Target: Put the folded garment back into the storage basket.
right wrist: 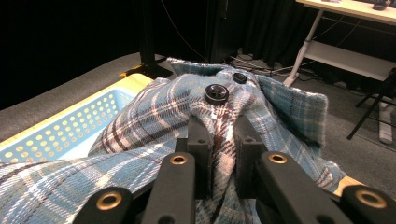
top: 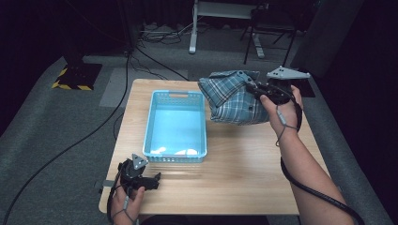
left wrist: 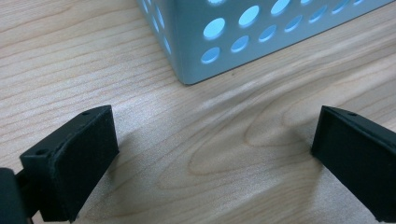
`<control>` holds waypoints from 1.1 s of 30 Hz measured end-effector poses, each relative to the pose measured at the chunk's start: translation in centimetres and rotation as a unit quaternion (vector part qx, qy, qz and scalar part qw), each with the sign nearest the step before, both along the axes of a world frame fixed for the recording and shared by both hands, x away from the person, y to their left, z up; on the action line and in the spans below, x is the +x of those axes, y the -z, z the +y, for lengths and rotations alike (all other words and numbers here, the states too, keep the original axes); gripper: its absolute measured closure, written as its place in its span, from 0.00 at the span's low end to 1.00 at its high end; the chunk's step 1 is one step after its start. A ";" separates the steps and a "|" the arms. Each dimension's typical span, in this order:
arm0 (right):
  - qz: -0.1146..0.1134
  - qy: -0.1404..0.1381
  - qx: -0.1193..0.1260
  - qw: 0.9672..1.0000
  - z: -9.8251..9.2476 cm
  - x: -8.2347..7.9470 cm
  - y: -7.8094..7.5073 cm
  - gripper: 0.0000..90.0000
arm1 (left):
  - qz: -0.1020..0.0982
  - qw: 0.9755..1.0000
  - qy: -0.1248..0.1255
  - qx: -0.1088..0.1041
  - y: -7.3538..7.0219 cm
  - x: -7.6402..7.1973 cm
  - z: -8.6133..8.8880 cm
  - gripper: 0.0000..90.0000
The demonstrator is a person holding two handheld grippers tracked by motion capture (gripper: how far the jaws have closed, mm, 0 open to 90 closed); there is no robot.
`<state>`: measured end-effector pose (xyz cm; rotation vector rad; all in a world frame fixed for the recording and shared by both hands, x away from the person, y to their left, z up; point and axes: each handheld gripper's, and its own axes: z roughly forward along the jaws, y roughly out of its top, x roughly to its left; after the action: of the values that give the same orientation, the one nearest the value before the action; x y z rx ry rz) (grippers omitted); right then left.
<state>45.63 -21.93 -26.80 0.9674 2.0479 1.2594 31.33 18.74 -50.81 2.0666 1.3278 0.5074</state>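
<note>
Right gripper [top: 253, 89] clenched on plaid shirt [top: 230, 98], lifted at table's far right edge; basket [top: 176, 123] empty; left gripper [top: 152, 180] released.

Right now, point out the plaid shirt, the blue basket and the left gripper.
plaid shirt [top: 232, 101]: high view, middle of the folded cloth.
blue basket [top: 177, 159]: high view, near wall.
left gripper [left wrist: 212, 149]: left gripper view, midway between its open fingertips.

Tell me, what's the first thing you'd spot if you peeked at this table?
The blue checked shirt, bunched up at the table's far right and pinched in the right gripper. Beside it, mid-table, sits a light blue basket with dotted holes in its walls. Down at the near left corner, the left gripper rests with its jaws wide apart.
</note>
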 end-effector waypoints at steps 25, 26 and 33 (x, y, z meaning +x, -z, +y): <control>-0.007 -0.027 -0.004 1.000 3.7 0.6 -0.8 0.90 | 0.000 1.000 -0.002 0.000 0.0 0.1 -0.1 0.00; -0.007 -0.028 -0.004 1.000 3.9 0.6 -0.8 0.90 | 0.000 1.000 -0.002 -0.001 0.0 0.1 -0.1 0.00; -0.009 -0.042 -0.004 0.999 5.3 1.0 -0.9 0.90 | -0.001 1.000 -0.003 0.000 0.0 0.0 -0.1 0.00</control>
<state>46.63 -16.65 -25.87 0.8706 2.0981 1.2975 31.36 18.66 -50.84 2.0621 1.3340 0.5113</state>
